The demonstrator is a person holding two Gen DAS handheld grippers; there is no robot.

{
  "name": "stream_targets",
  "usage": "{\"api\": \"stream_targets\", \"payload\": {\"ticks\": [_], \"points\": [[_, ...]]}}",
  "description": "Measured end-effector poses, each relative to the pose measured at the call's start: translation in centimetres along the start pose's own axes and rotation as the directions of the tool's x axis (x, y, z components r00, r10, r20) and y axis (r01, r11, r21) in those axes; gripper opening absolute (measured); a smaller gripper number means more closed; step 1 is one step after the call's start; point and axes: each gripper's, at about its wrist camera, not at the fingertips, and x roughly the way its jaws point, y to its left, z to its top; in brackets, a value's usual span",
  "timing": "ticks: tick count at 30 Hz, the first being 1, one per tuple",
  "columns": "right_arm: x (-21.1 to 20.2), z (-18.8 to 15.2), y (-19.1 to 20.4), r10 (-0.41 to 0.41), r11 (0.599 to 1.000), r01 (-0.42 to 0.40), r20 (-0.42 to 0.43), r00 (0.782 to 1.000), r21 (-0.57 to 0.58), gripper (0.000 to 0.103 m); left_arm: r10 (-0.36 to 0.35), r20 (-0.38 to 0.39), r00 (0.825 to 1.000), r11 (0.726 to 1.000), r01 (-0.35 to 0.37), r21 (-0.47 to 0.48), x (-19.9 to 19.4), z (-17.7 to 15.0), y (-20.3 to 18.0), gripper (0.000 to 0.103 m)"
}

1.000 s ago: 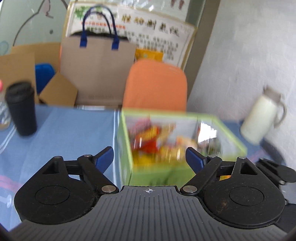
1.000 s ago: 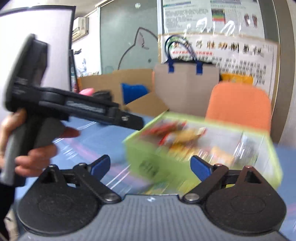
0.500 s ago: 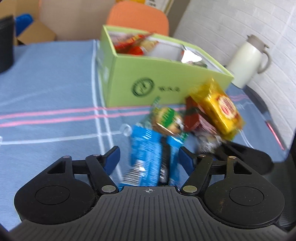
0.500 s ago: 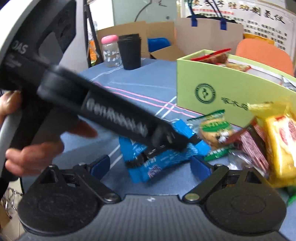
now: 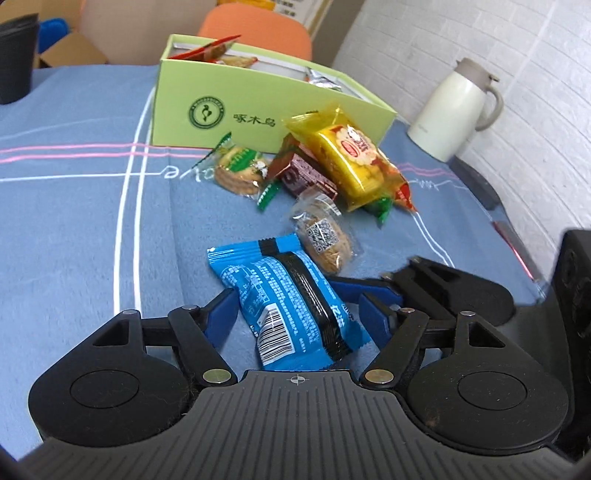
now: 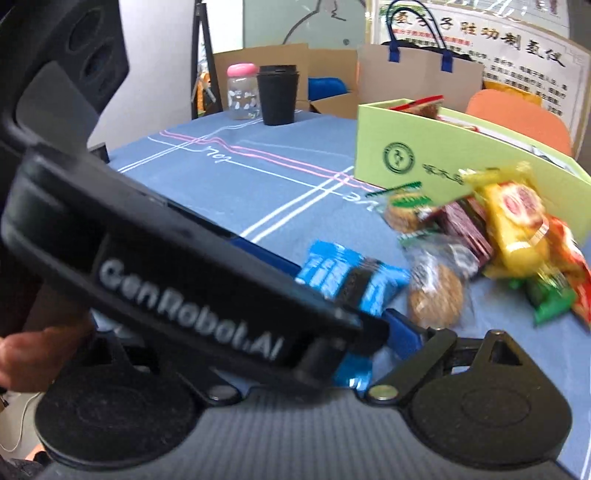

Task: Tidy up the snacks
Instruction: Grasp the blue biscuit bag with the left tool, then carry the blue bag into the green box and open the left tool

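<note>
A blue snack packet (image 5: 291,302) lies on the blue tablecloth between the fingers of my left gripper (image 5: 301,314), which is open around it. Behind it lie a clear-wrapped cookie (image 5: 325,236), a green-wrapped cookie (image 5: 240,170), a maroon packet (image 5: 306,177) and a yellow packet (image 5: 351,158). The green box (image 5: 258,114) holds more snacks. My right gripper (image 5: 373,291) comes in from the right beside the blue packet (image 6: 347,277); in its own view the left gripper's body (image 6: 184,295) hides its left finger.
A white thermos jug (image 5: 450,110) stands at the right near the table edge. A black cup (image 6: 277,94) and a pink-lidded jar (image 6: 242,90) stand at the far left. An orange chair (image 5: 258,29) and a paper bag (image 6: 417,74) are behind the table.
My left gripper has dropped from looking over the box to the table and moved forward around the blue packet. My right gripper has come down close beside it.
</note>
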Motion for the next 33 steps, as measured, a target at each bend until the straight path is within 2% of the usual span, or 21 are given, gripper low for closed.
{"api": "stream_targets", "payload": {"ticks": [7, 13, 14, 15, 16, 19, 21, 24, 27, 30, 33], "points": [[-0.2, -0.2, -0.7, -0.037, 0.996, 0.034, 0.026, 0.999, 0.086, 0.093, 0.085, 0.000, 0.996, 0.994, -0.085, -0.071, 0.7, 1.3, -0.1, 0.063], [0.5, -0.3, 0.3, -0.054, 0.998, 0.053, 0.037, 0.998, 0.021, 0.093, 0.114, 0.005, 0.993, 0.993, -0.114, 0.006, 0.9, 0.9, -0.5, 0.061], [0.5, -0.1, 0.4, -0.054, 0.998, 0.053, 0.037, 0.998, 0.022, 0.090, 0.120, 0.006, 0.993, 0.992, -0.120, 0.029, 0.9, 0.8, -0.7, 0.061], [0.3, 0.0, 0.5, -0.045, 0.999, 0.044, 0.042, 0.998, 0.017, 0.073, 0.129, 0.008, 0.992, 0.990, -0.129, 0.058, 0.9, 0.6, -1.0, 0.050], [0.3, 0.3, 0.6, -0.050, 0.999, 0.049, 0.035, 0.998, 0.018, 0.072, 0.119, 0.008, 0.993, 0.989, -0.119, 0.082, 0.8, 0.5, -1.2, 0.037], [0.0, 0.9, 0.1, -0.021, 0.999, 0.020, 0.032, 0.999, 0.042, 0.071, 0.125, 0.005, 0.992, 0.987, -0.125, 0.096, 0.6, 0.5, -1.3, 0.034], [-0.5, 1.8, -0.4, -0.021, 0.998, 0.017, 0.058, 0.998, 0.058, 0.071, 0.112, 0.012, 0.994, 0.991, -0.113, 0.073, 0.3, 1.2, -1.2, 0.034], [-1.5, 4.2, -1.3, -0.051, 0.998, 0.047, 0.128, 0.991, 0.032, 0.072, 0.082, 0.069, 0.994, 0.995, -0.086, 0.056, -0.6, 3.7, -1.4, 0.034], [-1.7, 7.3, -3.0, -0.092, 0.996, 0.093, 0.195, 0.977, 0.005, 0.072, 0.064, 0.140, 0.988, 0.994, -0.076, 0.079, -0.9, 7.3, -2.2, 0.033], [-1.4, 10.5, -5.4, -0.130, 0.989, 0.143, 0.259, 0.957, -0.032, 0.073, 0.055, 0.202, 0.978, 0.991, -0.078, 0.107, -0.5, 11.5, -3.0, 0.033], [0.1, 13.6, -8.8, -0.178, 0.981, 0.194, 0.274, 0.945, -0.031, 0.074, 0.038, 0.234, 0.971, 0.991, -0.068, 0.120, 1.5, 16.0, -3.4, 0.033]]}}
